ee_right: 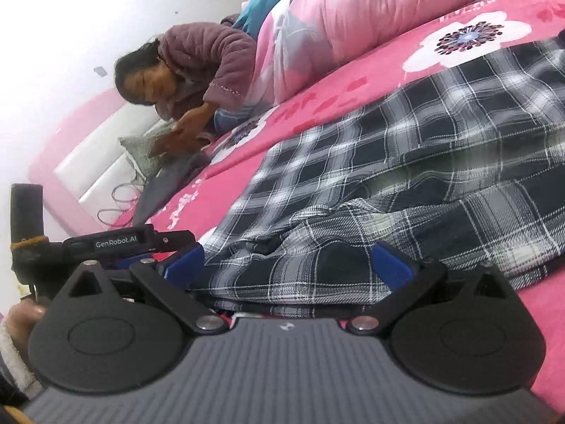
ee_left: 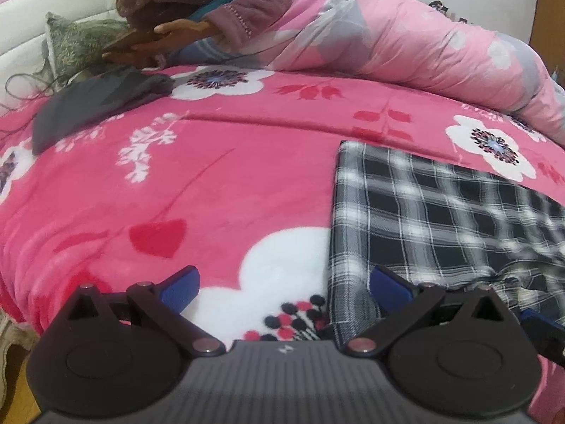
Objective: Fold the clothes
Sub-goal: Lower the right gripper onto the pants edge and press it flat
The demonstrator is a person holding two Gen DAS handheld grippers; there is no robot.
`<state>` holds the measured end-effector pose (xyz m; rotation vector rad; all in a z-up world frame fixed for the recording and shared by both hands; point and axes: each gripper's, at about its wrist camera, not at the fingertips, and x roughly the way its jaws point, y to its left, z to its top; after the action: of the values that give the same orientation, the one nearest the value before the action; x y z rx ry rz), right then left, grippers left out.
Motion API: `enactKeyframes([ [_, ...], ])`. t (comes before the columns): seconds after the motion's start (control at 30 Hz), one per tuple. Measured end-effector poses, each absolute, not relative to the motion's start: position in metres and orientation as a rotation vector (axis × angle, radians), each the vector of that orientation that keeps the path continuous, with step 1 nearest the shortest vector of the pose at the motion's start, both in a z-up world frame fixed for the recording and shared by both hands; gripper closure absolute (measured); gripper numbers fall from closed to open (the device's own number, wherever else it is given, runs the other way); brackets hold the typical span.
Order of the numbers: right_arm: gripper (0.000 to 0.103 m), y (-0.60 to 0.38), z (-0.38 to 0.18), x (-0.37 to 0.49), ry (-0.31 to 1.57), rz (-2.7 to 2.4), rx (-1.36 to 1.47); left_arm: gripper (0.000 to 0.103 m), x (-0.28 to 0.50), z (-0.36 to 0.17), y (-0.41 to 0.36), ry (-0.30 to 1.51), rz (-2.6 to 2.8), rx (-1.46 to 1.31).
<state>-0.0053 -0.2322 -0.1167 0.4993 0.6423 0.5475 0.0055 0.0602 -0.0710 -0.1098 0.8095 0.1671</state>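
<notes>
A black-and-white plaid garment (ee_left: 441, 219) lies flat on the pink floral bedspread (ee_left: 212, 183), with a rumpled fold at its near edge (ee_right: 317, 233). My left gripper (ee_left: 284, 289) is open at the garment's near left corner. Its right pad (ee_left: 390, 288) hovers over the plaid edge and its left pad is over bare bedspread. My right gripper (ee_right: 287, 265) is open too, low over the bunched plaid cloth (ee_right: 406, 176), with fabric lying between its blue pads. The left gripper's black housing (ee_right: 116, 242) shows just to the left of it.
A person in a purple padded jacket (ee_left: 226, 3) leans on the far side of the bed, hands near a green pillow (ee_left: 77, 42). A dark grey garment (ee_left: 99, 102) lies at far left. A rolled pink quilt (ee_left: 423, 46) runs along the back. A cable (ee_right: 116, 198) lies by the white headboard (ee_right: 99, 166).
</notes>
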Motion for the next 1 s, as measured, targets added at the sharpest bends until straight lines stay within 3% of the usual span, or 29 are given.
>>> enactKeyframes([
  [0.4, 0.001, -0.209, -0.109, -0.002, 0.705, 0.483, 0.368, 0.0, 0.005, -0.075, 0.063, 0.832, 0.2, -0.092],
  [0.87, 0.001, -0.227, -0.114, -0.001, 0.685, 0.49, 0.508, 0.0, 0.006, -0.075, 0.064, 0.84, 0.233, -0.059],
  [1.0, 0.001, -0.217, -0.112, -0.005, 0.674, 0.482, 0.421, 0.0, 0.006, -0.076, 0.066, 0.836, 0.224, -0.065],
])
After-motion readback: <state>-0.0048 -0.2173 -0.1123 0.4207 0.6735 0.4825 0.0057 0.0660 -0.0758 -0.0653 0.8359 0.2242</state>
